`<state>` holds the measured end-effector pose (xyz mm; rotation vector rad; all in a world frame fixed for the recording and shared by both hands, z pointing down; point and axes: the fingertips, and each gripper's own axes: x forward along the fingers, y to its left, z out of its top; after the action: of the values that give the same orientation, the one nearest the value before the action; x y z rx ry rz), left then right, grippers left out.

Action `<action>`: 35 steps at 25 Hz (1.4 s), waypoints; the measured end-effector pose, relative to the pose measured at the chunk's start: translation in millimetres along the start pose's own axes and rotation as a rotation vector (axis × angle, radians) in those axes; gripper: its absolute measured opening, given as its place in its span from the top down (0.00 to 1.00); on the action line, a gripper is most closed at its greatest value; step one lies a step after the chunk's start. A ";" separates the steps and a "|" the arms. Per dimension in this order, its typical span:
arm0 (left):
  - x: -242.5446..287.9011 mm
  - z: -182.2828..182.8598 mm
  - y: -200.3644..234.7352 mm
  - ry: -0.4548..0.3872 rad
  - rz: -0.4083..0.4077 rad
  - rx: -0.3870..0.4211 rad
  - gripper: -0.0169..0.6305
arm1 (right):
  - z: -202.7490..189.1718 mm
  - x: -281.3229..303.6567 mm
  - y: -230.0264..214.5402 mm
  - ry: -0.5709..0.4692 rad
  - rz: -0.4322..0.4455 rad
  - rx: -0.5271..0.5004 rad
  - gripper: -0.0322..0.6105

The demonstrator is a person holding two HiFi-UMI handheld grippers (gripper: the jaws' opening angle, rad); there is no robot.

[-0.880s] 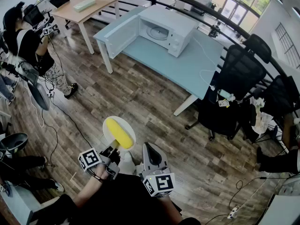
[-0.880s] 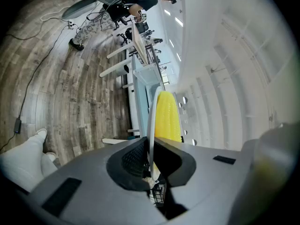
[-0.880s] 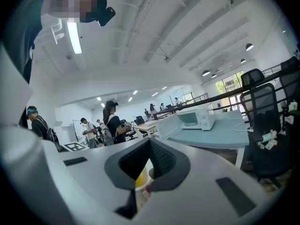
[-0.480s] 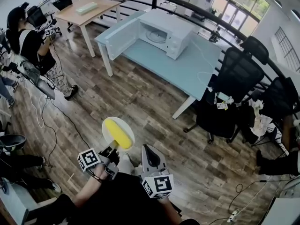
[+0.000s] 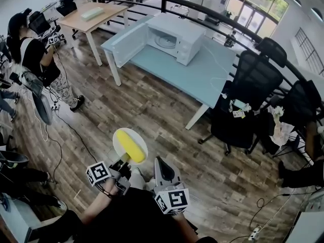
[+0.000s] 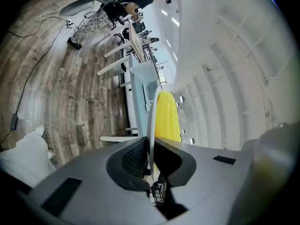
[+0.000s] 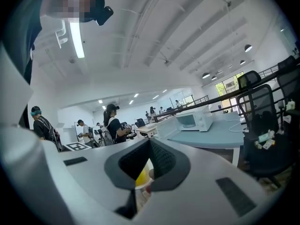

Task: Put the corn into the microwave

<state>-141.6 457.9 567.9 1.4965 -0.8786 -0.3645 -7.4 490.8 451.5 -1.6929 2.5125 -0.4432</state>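
Wood floor (image 5: 152, 105) ahead, microwave door (image 5: 126, 44) open

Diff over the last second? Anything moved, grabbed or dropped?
Little. The open white microwave on the pale blue table sits slightly lower in the head view; the person seems to have edged toward it. Nothing grabbed or dropped: left tongs still clamp the round white plate carrying the yellow corn cob; right tongs stay shut, empty.
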 end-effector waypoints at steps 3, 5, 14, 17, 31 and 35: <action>-0.9 -1.7 1.3 -0.015 0.002 -0.010 0.93 | -0.1 -5.0 -3.3 0.001 0.000 -0.001 0.94; -1.9 -2.3 -0.6 -0.026 0.006 -0.011 0.93 | 2.6 -7.4 -6.3 0.000 -0.003 -0.007 0.94; 3.2 2.2 4.5 -0.058 -0.012 -0.018 0.93 | 6.2 -2.9 -13.1 0.013 -0.002 -0.032 0.94; 8.6 5.8 4.4 -0.063 -0.017 -0.015 0.93 | 3.3 2.1 -16.9 0.024 0.000 -0.033 0.94; 38.9 25.6 6.1 -0.035 -0.021 -0.021 0.93 | 1.5 31.9 -28.6 0.037 -0.017 -0.033 0.94; 50.4 35.1 11.0 -0.029 -0.005 -0.033 0.93 | 2.0 47.9 -35.6 0.039 -0.022 -0.022 0.94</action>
<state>-136.3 398.7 587.0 1.4670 -0.8882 -0.4039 6.4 434.1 464.1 -1.7379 2.5373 -0.4569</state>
